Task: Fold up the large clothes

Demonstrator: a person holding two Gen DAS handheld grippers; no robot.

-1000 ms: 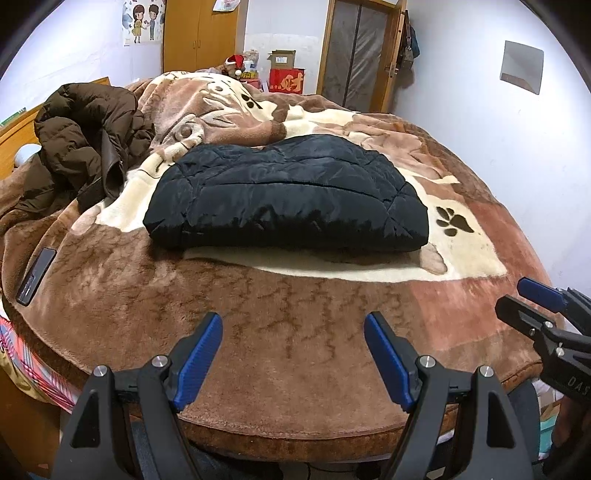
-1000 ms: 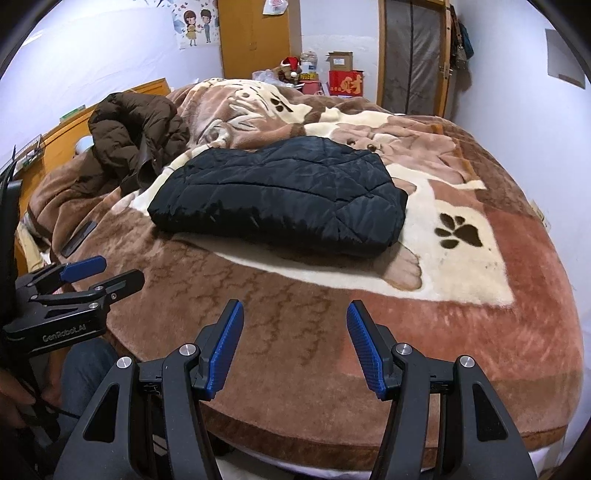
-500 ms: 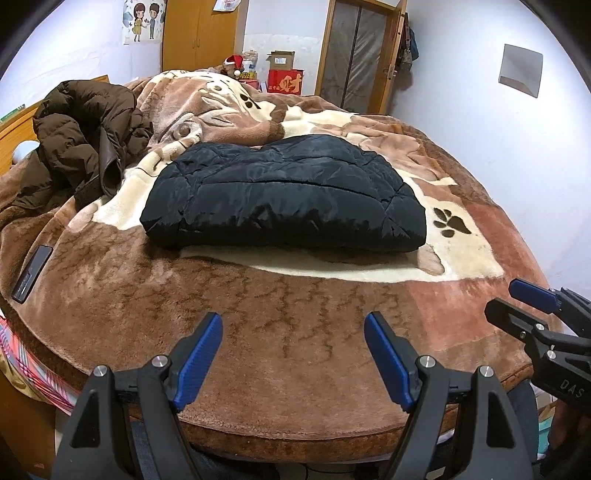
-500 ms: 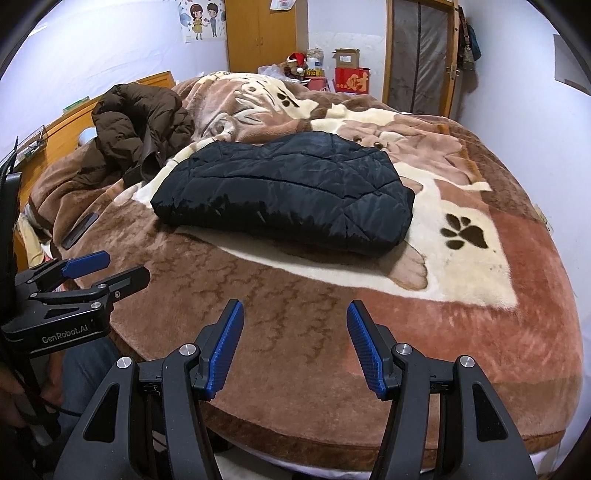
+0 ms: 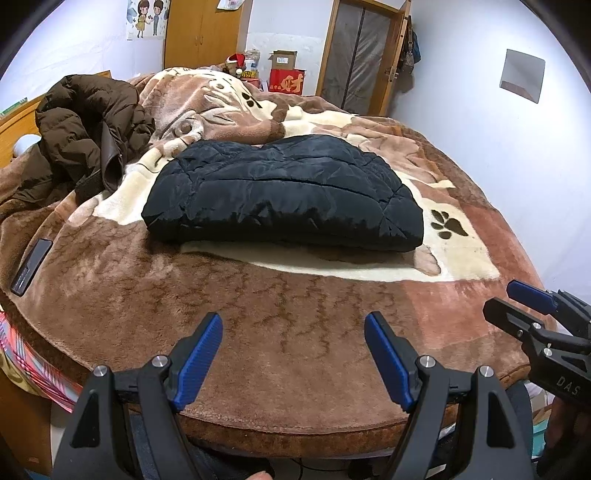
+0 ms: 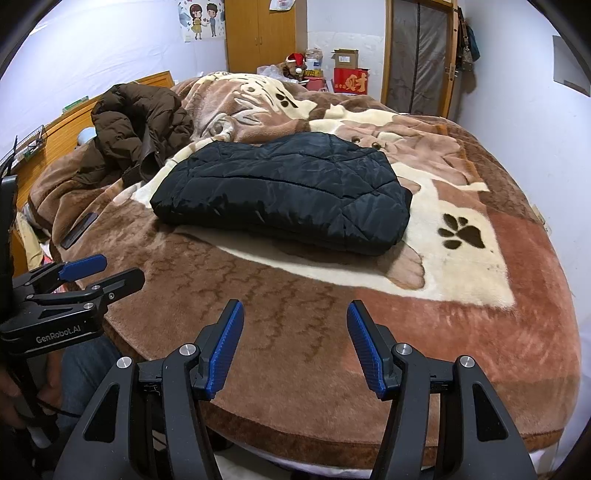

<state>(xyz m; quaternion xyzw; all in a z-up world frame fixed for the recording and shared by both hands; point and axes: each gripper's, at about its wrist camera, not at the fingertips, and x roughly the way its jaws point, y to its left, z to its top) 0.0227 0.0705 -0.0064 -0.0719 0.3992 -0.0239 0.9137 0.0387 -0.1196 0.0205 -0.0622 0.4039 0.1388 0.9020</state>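
Left wrist view: left gripper [image 5: 293, 334] is hovering over the near edge of the bed, jaws spread wide, blue pads [image 5: 199, 358] holding nothing. Right gripper [image 5: 517, 306] is showing at the right edge of that view, also parted, empty, hanging just off the bed's near right corner.

Right wrist view: right gripper [image 6: 295, 325] is sitting over the near blanket edge with fingers apart, nothing between them. Left gripper [image 6: 110, 269] is poking in from the left side, tips separated, not touching the fabric.

Black quilted jacket [image 5: 284, 195] is lying folded into a compact rectangular bundle near the middle of the bed, resting flat on the brown plush blanket [image 5: 295, 332], mostly on its cream patch. Same jacket [image 6: 284, 188] in the right view: well apart from both grippers, just left of the paw print [image 6: 461, 230].

Brown puffer coat [image 5: 85, 129] is lying crumpled in a heap at the far left of the bed, near the black jacket's left end but not touching it as far as I can tell. Dark phone [image 5: 31, 266] is lying flat on the blanket near the left edge. Red box [image 5: 286, 81] and wardrobe [image 5: 203, 33] are standing behind the bed by the far wall.
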